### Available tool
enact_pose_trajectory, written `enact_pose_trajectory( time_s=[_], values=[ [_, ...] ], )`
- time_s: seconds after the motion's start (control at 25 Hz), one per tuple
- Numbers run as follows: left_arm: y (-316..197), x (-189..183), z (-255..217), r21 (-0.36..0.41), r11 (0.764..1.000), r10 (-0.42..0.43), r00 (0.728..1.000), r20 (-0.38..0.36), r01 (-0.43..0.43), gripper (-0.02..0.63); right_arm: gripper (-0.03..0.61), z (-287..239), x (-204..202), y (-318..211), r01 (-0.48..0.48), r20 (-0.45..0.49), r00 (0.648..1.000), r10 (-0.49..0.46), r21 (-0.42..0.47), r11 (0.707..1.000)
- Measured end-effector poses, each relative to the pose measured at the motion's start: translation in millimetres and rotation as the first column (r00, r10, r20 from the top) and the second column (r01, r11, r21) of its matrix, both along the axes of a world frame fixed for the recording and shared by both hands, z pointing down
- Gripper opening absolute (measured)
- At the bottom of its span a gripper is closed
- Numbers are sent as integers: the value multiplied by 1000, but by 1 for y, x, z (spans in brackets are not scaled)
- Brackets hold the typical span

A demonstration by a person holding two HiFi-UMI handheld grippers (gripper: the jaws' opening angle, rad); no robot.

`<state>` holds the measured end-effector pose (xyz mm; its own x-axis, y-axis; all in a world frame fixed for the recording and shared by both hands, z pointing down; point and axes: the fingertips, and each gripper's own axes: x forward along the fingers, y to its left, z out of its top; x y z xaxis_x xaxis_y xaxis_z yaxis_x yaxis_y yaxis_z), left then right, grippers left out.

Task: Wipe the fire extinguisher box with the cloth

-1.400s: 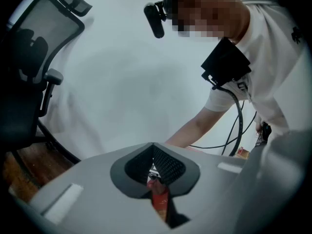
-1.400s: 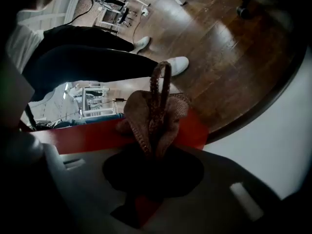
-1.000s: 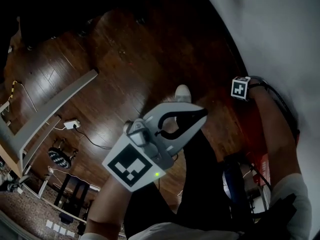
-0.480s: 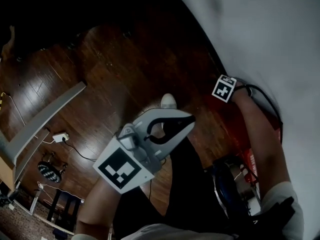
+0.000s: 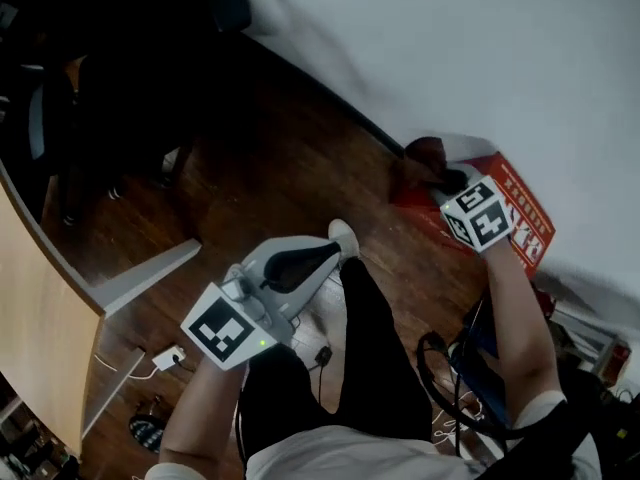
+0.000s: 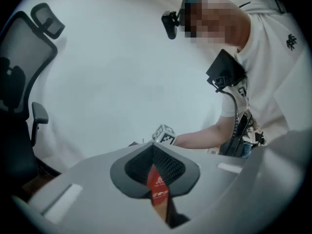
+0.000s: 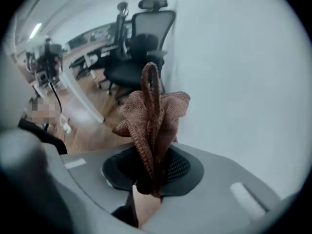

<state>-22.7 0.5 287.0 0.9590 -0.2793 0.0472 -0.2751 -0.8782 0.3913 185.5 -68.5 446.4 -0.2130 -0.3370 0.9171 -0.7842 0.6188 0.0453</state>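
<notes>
The red fire extinguisher box stands on the floor against the white wall at the right. My right gripper is shut on a brown knitted cloth, which hangs at the box's left end. In the right gripper view the cloth bunches up out of the right gripper, beside the wall. My left gripper is shut on nothing and held over the floor, apart from the box. In the left gripper view a sliver of the red box shows past the left gripper.
A dark wooden floor spreads out on the left, with a light desk edge and a white power strip. Office chairs stand further along the wall. Cables and gear lie by my right arm.
The head view has swung toward the wall, so the red box shows now. My right gripper has carried the cloth up to the box's end. The left gripper stays shut and low.
</notes>
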Motion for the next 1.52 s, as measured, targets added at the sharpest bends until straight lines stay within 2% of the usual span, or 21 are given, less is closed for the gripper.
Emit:
enact_pose_trajectory(
  time_s=[0.08, 0.16, 0.28, 0.4, 0.52, 0.68, 0.88, 1.0, 1.08, 1.2, 1.36, 1.44, 1.52],
  values=[
    [36, -12, -26, 13, 997, 75, 997, 8, -75, 0, 87, -60, -4, 71, -181, 124, 978, 168, 101, 978],
    [73, -23, -51, 29, 984, 173, 984, 33, -174, 0, 87, -105, -11, 149, -324, 182, 939, 292, 179, 929],
    [139, -35, -74, 54, 933, 347, 930, 122, -356, 0, 87, -138, -34, 274, -474, 212, 876, 434, 208, 856],
    [204, -38, -100, 29, 882, 459, 873, 168, -470, 0, 87, -172, -55, 365, -570, 276, 815, 510, 223, 791],
    [262, -42, -127, 26, 868, 485, 858, 171, -496, 0, 89, -206, -82, 440, -596, 347, 789, 507, 233, 768],
    [335, -43, -159, 74, 863, 485, 861, 152, -499, 0, 89, -235, -99, 525, -643, 422, 746, 514, 259, 721],
    [439, -47, -178, 96, 861, 482, 862, 157, -499, 0, 89, -250, -108, 627, -659, 444, 736, 510, 298, 691],
    [490, -56, -186, 96, 859, 483, 859, 169, -502, 0, 89, -261, -119, 671, -657, 461, 735, 498, 300, 692],
    [522, -58, -194, 107, 836, 516, 838, 175, -537, 0, 89, -269, -128, 697, -658, 469, 733, 492, 306, 688],
    [558, -57, -199, 126, 795, 572, 803, 167, -593, 0, 89, -276, -138, 731, -669, 462, 730, 503, 336, 663],
    [594, -66, -209, 184, 744, 624, 766, 153, -643, 0, 88, -296, -154, 764, -689, 461, 721, 518, 398, 605],
    [607, -76, -219, 243, 714, 641, 753, 149, -656, 0, 89, -307, -166, 773, -681, 455, 731, 509, 445, 582],
    [612, -88, -226, 280, 700, 649, 748, 135, -657, 0, 87, -314, -180, 777, -667, 442, 745, 500, 488, 563]
  ],
)
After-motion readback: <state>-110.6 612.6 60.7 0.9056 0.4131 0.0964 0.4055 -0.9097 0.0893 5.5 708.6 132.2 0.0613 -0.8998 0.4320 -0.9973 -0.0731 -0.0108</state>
